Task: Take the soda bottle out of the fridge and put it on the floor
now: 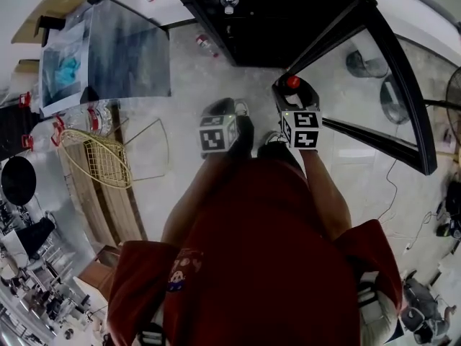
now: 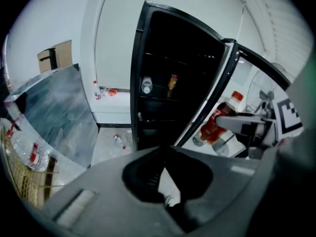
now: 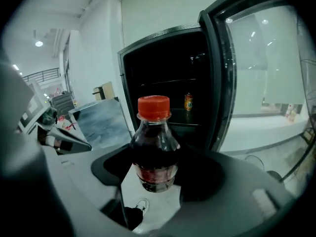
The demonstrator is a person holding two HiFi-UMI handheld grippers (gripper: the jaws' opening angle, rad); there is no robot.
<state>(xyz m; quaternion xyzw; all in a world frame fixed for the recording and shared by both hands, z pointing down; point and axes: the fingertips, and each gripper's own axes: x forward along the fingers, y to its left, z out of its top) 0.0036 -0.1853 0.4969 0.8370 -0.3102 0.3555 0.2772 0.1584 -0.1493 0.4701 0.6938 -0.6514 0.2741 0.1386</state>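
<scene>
The black fridge [image 1: 274,20] stood open ahead of both grippers. Its glass door [image 1: 360,92] was swung out to the right of the right gripper [image 3: 155,174], and pale bare floor [image 1: 194,78] lay open below and ahead, up to the cabinet's front edge. The soda bottle [image 3: 154,142] was outside the fridge, upright with its long axis vertical and its red cap on top; the right gripper's jaws were clamped on its lower body, while the left gripper [image 2: 165,152] beside it had its jaws closed together on nothing.
</scene>
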